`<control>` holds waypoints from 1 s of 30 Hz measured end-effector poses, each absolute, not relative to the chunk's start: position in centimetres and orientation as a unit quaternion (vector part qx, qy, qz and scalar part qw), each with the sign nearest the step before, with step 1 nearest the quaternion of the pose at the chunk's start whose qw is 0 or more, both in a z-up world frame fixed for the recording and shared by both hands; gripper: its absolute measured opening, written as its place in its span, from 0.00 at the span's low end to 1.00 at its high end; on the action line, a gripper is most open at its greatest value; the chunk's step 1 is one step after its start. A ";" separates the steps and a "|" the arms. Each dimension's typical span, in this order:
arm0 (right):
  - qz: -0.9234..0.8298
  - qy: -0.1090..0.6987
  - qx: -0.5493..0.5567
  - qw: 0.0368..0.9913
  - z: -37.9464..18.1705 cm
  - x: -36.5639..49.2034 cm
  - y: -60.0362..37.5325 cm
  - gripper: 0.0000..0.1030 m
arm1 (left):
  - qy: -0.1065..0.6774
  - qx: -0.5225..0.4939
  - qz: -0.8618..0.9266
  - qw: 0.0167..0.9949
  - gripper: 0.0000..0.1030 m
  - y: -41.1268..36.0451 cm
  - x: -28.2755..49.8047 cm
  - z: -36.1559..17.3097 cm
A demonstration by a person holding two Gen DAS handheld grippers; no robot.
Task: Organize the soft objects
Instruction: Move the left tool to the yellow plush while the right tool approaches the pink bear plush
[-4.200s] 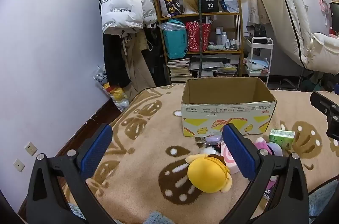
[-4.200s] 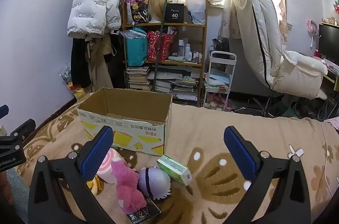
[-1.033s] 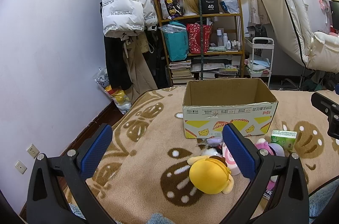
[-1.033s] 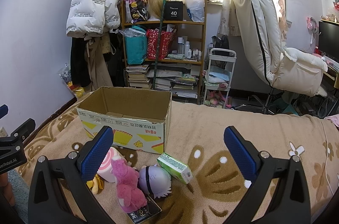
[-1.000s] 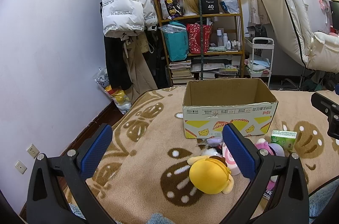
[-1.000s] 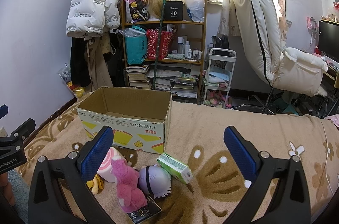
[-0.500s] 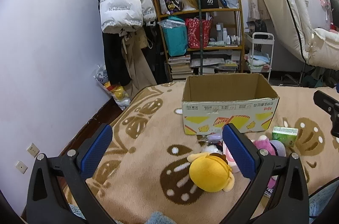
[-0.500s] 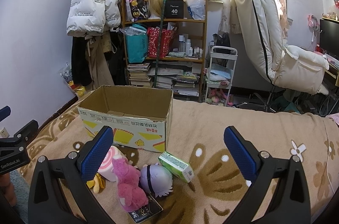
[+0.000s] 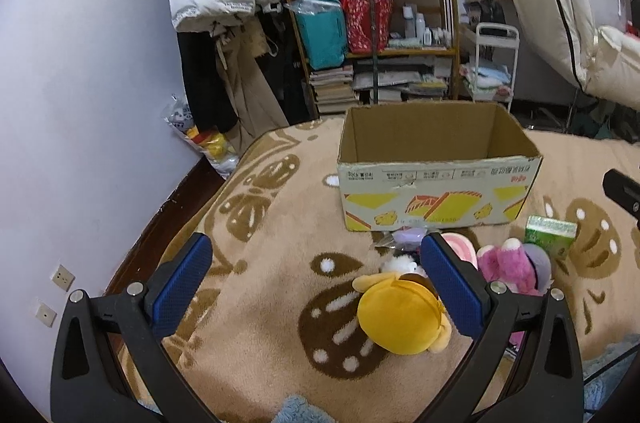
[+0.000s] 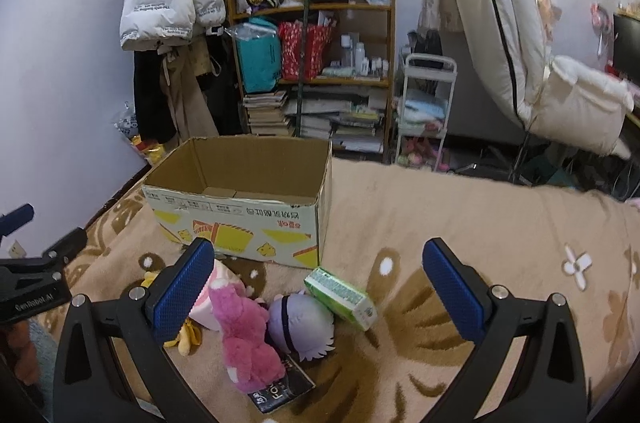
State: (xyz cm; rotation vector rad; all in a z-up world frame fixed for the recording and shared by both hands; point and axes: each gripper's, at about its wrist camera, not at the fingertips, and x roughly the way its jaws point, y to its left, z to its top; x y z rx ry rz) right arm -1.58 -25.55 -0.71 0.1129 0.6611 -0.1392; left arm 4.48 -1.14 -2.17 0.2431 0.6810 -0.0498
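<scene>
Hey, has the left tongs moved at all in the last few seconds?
Yes. The left tongs have tipped downward and eased slightly forward: the cardboard box sits a bit lower and larger in its view.

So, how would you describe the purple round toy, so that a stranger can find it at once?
Start at the open cardboard box on the patterned blanket. In the pile before it, the purple round toy lies between the pink plush and the green pack. Only it is a pale lilac ball with a dark band.

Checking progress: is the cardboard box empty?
Seemingly empty: the box shows only bare cardboard inside, though its near floor is hidden.
</scene>
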 end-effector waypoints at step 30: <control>0.023 0.458 0.028 0.888 -7.7 4.0 -21.8 1.00 | 0.509 0.091 -0.071 0.853 0.99 -3.0 12.3 -9.9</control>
